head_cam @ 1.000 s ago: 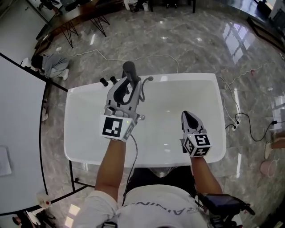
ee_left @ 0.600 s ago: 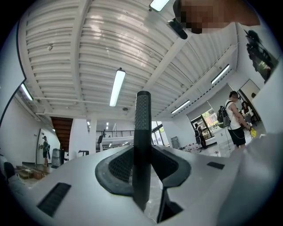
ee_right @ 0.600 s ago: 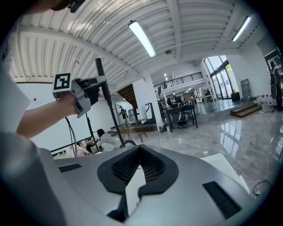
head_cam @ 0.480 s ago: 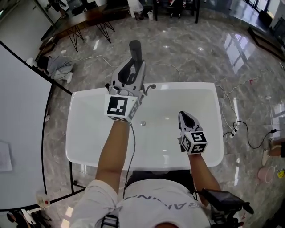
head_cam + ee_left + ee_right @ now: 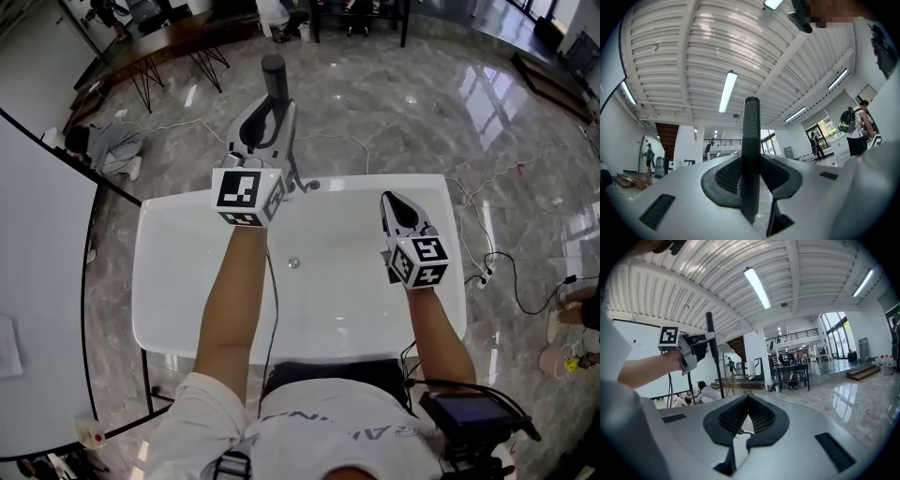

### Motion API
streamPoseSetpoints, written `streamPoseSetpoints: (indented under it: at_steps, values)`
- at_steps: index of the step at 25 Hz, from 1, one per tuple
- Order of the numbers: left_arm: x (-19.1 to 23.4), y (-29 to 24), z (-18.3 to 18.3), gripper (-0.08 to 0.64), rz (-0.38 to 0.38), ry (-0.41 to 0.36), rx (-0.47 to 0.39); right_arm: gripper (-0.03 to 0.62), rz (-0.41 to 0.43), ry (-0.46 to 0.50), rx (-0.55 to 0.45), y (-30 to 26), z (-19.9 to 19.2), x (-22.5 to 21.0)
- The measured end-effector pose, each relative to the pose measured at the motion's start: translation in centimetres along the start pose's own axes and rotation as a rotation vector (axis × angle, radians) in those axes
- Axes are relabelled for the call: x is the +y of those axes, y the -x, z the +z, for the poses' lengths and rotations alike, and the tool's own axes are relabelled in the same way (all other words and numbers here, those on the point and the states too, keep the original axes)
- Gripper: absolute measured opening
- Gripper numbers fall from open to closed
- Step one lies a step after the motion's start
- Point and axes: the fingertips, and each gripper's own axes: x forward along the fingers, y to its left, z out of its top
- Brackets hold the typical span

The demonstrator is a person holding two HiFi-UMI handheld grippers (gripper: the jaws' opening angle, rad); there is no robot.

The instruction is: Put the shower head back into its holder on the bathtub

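Observation:
My left gripper (image 5: 266,122) is shut on the shower head (image 5: 274,77), a dark slim wand that stands upright above the far rim of the white bathtub (image 5: 178,246). In the left gripper view the wand (image 5: 751,140) rises between the pads, against the ceiling. A thin hose (image 5: 270,291) hangs from it along my left forearm. The chrome fitting (image 5: 306,185) sits on the tub's far rim, just right of that gripper. My right gripper (image 5: 397,203) is shut and empty over the tub's right side. From the right gripper view, the left gripper (image 5: 693,350) and wand (image 5: 712,352) show at the left.
A drain (image 5: 293,263) lies in the tub's floor. Cables (image 5: 497,258) trail over the marble floor at the right and behind the tub. A white panel (image 5: 42,281) stands at the left, with a heap of cloth (image 5: 103,148) and black-legged tables (image 5: 178,42) beyond.
Both grippers have risen. The left one carried the shower head from over the tub to above its far rim. The right one moved farther along the tub's right side.

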Motion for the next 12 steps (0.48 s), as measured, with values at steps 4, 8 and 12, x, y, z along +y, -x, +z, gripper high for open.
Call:
streamPoseSetpoints:
  at_steps: [4, 8, 12]
  values:
    - [1.4, -1.6, -1.5, 0.130, 0.014, 0.004, 0.007, 0.011, 0.011, 0.016, -0.020, -2.7, 1.4, -0.4]
    - [2.1, -3.7, -3.5, 0.129, 0.032, 0.017, 0.020, 0.011, 0.024, 0.009, -0.014, -4.4, 1.2, -1.0]
    - [2.7, -4.9, -4.7, 0.129, 0.029, 0.029, 0.023, 0.011, 0.038, 0.011, 0.017, -5.0, -0.1, -0.2]
